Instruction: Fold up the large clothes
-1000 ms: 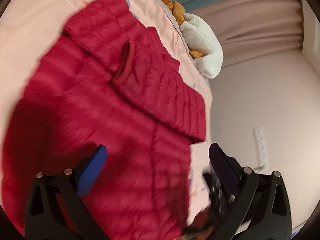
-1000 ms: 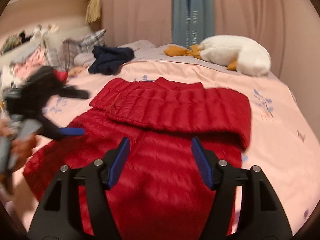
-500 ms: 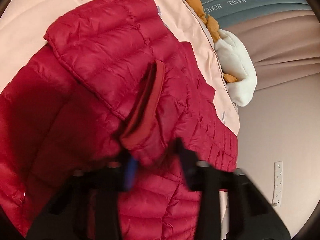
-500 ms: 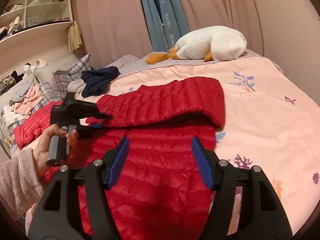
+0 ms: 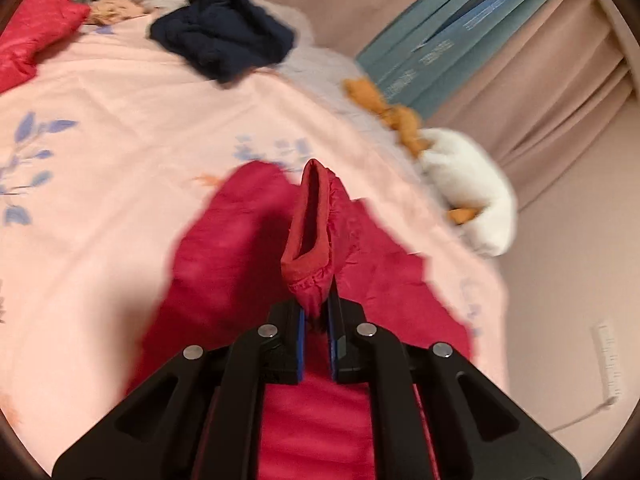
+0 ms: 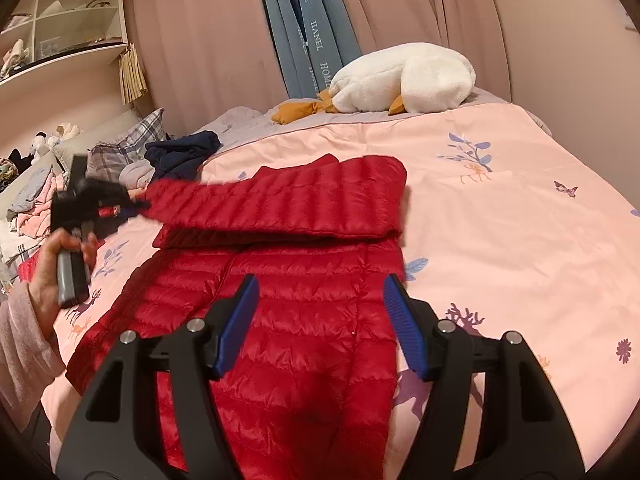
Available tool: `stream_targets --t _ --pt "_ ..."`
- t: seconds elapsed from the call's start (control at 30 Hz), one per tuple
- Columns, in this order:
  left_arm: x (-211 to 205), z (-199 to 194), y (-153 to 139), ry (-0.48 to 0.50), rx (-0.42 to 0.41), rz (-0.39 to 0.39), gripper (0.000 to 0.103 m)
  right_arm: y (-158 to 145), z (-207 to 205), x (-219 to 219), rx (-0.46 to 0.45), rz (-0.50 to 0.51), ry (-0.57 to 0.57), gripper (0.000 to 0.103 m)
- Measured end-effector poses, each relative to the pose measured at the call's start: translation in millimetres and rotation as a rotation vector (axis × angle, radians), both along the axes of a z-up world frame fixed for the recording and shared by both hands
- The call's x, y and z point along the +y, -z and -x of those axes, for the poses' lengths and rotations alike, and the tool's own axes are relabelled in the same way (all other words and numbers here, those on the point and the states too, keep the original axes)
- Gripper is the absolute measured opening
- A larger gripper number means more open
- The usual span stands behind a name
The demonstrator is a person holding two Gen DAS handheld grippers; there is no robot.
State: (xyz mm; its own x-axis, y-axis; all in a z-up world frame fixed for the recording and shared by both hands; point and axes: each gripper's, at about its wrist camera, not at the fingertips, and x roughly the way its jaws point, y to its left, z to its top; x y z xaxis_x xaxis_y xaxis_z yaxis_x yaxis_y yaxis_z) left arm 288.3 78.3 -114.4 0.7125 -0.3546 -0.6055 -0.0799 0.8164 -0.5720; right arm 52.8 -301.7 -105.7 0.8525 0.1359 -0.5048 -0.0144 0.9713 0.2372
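A red quilted down jacket (image 6: pixel 288 300) lies flat on the pink bed cover (image 6: pixel 520 216), one sleeve (image 6: pixel 288 204) folded across its chest. My left gripper (image 5: pixel 318 312) is shut on the sleeve's cuff (image 5: pixel 312 240) and lifts it off to the left; it also shows in the right wrist view (image 6: pixel 132 210). My right gripper (image 6: pixel 320 320) is open and empty, hovering above the jacket's lower body.
A white goose plush (image 6: pixel 404 80) lies at the bed's far edge. A dark navy garment (image 6: pixel 180 152) and plaid pillows (image 6: pixel 128 144) sit at the back left. Another red garment (image 5: pixel 32 32) and a clothes pile (image 6: pixel 28 204) are on the left. Wall and socket (image 5: pixel 610 360) at right.
My left gripper closed on the sleeve cuff and pulled it up and out to the left. The right gripper stayed open over the jacket.
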Motion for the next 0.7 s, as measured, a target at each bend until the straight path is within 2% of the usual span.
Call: stream_targets --t 0.1,0.17,0.23,0.33,0.4,0.5,0.6,0.7 --pt "5.2 -9.4 27.8 -0.002 0.086 -0.027 0.009 -0.9 -6.4 1.5 0.011 0.002 -0.009 0.066" --pt "8.7 -13.9 47.2 0.017 0.157 -0.042 0.013 -2.4 -12.1 2.8 0.025 0.013 -0.011 0.066" --pt "8.4 -15.4 58.3 0.035 0.197 -0.059 0.032 -4.4 -17.4 3.3 0.033 0.031 -0.017 0.066" --pt "15.9 -7.3 49.1 0.022 0.153 -0.104 0.049 -6.8 -33.8 2.3 0.062 0.057 -0.026 0.067" --pt "19.4 -3.3 37.4 0.001 0.121 -0.133 0.056 -8.2 -45.8 3.7 0.071 0.079 -0.03 0.067" --pt "18.6 -1.1 17.4 0.013 0.055 -0.188 0.056 -10.5 -71.0 6.6 0.09 0.087 -0.03 0.067" --pt "-9.5 0.9 -1.8 0.114 -0.02 -0.292 0.056 -13.7 -108.0 10.0 0.091 0.115 -0.015 0.067" --pt "-44.0 -1.8 -3.9 0.222 -0.047 -0.387 0.056 -11.4 -146.5 13.4 0.114 0.118 0.002 0.065"
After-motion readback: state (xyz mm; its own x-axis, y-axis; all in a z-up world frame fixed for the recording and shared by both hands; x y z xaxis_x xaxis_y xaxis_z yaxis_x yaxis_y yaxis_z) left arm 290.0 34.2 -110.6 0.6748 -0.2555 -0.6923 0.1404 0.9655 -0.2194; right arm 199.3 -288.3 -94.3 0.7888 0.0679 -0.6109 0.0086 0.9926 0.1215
